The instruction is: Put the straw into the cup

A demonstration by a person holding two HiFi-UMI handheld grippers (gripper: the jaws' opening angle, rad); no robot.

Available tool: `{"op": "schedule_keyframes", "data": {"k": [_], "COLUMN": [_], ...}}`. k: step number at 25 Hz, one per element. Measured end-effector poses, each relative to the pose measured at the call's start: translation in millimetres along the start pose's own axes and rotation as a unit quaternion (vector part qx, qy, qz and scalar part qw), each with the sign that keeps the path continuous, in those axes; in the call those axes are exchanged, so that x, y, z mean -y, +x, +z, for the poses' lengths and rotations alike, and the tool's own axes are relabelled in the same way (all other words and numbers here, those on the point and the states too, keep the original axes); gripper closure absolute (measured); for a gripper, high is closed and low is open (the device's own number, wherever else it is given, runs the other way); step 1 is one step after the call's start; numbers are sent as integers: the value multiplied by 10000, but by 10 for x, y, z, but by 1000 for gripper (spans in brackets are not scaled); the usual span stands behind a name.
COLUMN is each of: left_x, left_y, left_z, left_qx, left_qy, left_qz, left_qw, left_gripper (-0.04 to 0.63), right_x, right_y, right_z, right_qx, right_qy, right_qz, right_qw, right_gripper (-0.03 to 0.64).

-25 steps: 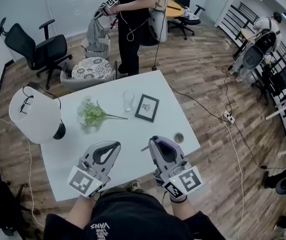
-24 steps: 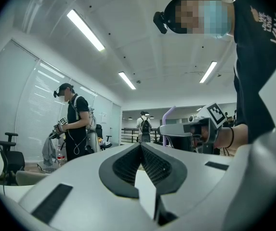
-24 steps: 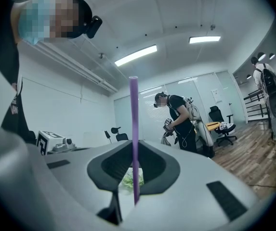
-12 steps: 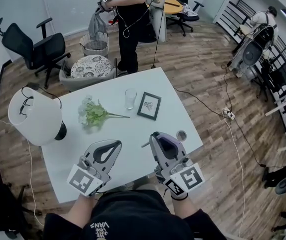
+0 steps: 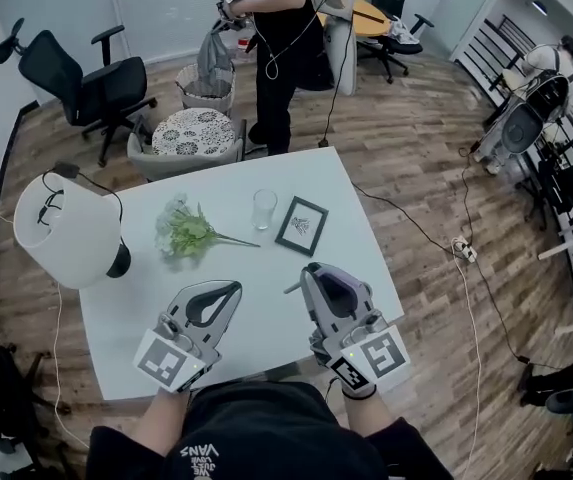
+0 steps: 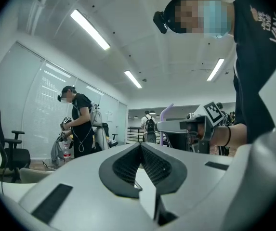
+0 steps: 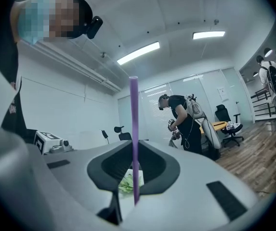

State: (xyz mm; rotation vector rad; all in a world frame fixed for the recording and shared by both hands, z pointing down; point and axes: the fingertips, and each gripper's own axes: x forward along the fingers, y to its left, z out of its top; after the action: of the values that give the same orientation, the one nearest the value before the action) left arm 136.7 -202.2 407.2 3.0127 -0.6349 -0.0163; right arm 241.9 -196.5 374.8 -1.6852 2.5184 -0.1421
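Head view: the right gripper (image 5: 307,271) is clamped on the straw (image 5: 290,289), whose end pokes out at the gripper's left side. The left gripper (image 5: 233,289) has its tips together and is empty. The cup (image 5: 264,208) stands upright on the table (image 5: 166,308), between the flowers (image 5: 191,233) and the picture frame (image 5: 301,226), well apart from both grippers. Compared with a second ago, the table sits differently in the picture. The small round thing that lay by the right gripper no longer shows. Both grippers keep the same pose side by side, and the cup is no nearer. This looks like the person shifting position, with the reach to the cup not yet started.

Left gripper view: the jaws are closed with nothing between them. The right gripper shows off to the side with the straw sticking up from it.

Right gripper view: the jaws are nearly closed and pinch the straw, which stands upright between them. The flowers show through the gap. The cup is not in view, so lining up with it is still to come.
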Motion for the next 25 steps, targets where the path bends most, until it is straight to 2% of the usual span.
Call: {"op": "schedule_keyframes", "data": {"k": [11, 25], "left_x": [-122, -305], "left_y": [283, 404], "left_z": [-9, -14], "left_qx": [-22, 73], "left_qy": [-19, 21], "left_qz": [435, 828], "left_qw": [9990, 9965], "left_gripper": [584, 584], "right_x": [329, 506], "right_y": [262, 682], "right_z": [40, 132], "right_qx": [-43, -14], "right_qy": [27, -130], "right_qz": [458, 920], "right_qw": [9989, 9957], "right_gripper": [571, 571]}}
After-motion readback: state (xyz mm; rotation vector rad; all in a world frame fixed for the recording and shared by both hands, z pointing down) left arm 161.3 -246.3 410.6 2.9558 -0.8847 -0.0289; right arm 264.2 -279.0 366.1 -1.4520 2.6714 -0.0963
